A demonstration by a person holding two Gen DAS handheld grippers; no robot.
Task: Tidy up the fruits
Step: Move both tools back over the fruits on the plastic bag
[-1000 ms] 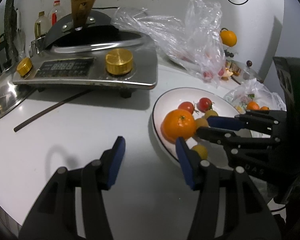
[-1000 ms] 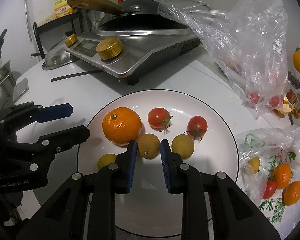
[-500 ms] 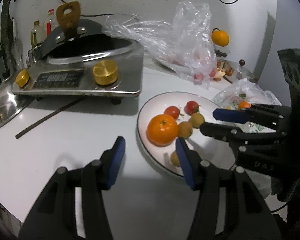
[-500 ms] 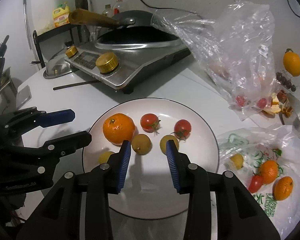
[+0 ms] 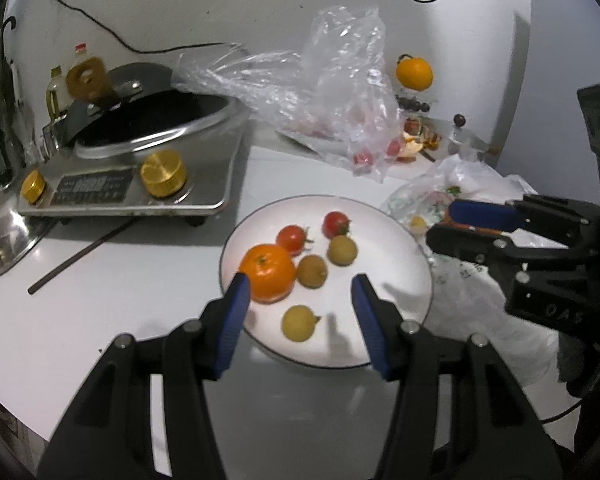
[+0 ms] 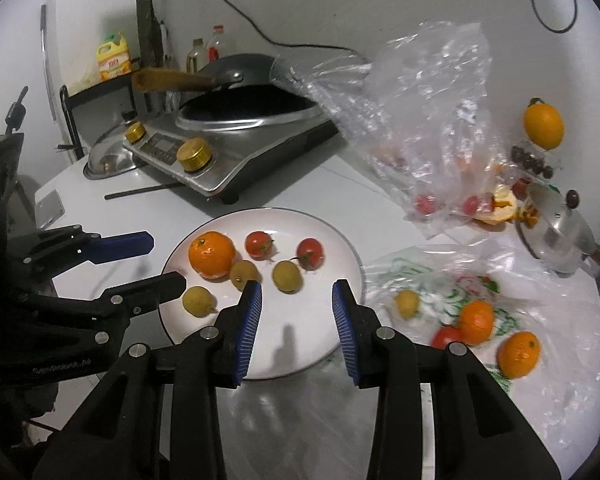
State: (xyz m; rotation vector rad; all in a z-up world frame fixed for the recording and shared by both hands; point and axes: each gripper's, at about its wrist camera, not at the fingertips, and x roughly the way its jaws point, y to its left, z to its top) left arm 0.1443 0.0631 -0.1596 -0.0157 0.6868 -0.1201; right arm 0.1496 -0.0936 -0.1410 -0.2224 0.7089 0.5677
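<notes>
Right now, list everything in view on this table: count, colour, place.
plate: 1, white with dark rim, table centre
mandarin: 1, orange, plate's left side
cherry tomatoes: 2, red, back of the plate
longans: 3, yellow-brown, front half of the plate
printed bag: 1, clear with green print, right of the plate, holding two mandarins, a tomato and a longan
clear bag: 1, transparent, behind the plate, red tomatoes inside
induction cooker: 1, steel with gold knobs, back left, dark wok on it
chopstick: 1, dark, in front of the cooker
left gripper: black, blue pads, open, empty
right gripper: black, blue pads, open, empty
</notes>
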